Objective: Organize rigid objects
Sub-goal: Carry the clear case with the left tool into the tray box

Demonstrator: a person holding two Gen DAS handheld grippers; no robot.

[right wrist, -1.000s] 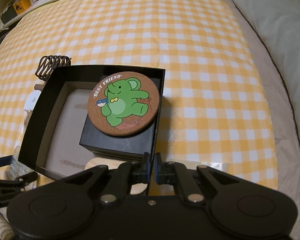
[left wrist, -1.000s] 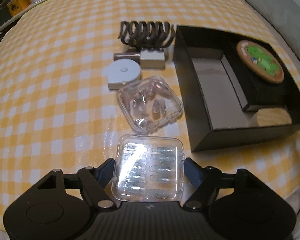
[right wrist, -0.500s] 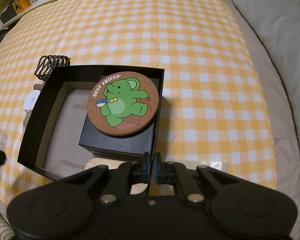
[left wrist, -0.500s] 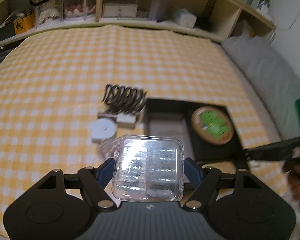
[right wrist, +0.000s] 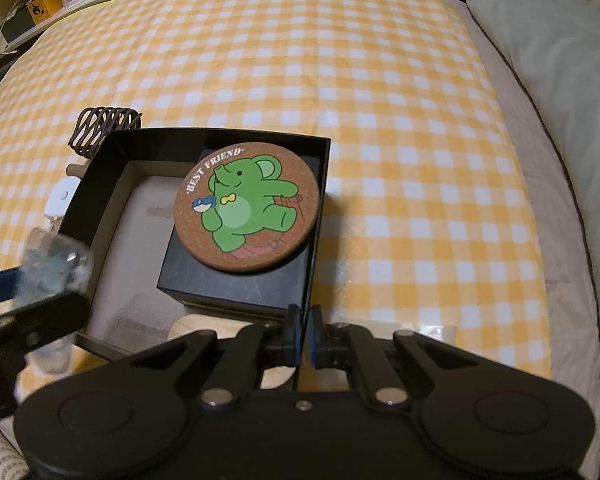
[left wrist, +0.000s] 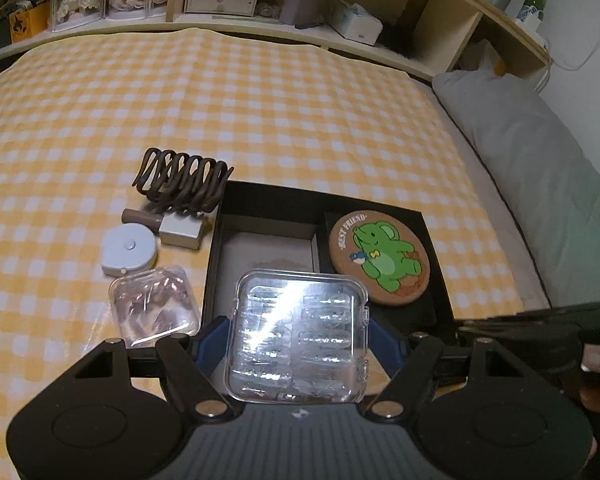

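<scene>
My left gripper [left wrist: 298, 330] is shut on a clear plastic case [left wrist: 300, 336] with small parts inside and holds it above the near left part of the open black box [left wrist: 220, 248]. The case also shows blurred in the right wrist view [right wrist: 50, 264]. My right gripper [right wrist: 303, 334] is shut on the box's near right wall [right wrist: 314, 248]. Inside the box a round cork coaster with a green elephant [right wrist: 246, 208] lies on a smaller black box [right wrist: 236, 284].
On the yellow checked cloth left of the box lie a second clear case [left wrist: 154, 306], a round white tape measure [left wrist: 129, 250], a small grey-and-brown bottle [left wrist: 172, 230] and a brown hair claw [left wrist: 182, 180]. A grey pillow [left wrist: 540, 152] lies to the right. Shelves stand behind.
My left gripper has lifted the clear case off the cloth and carried it right, over the box. My right gripper has kept its hold on the box wall.
</scene>
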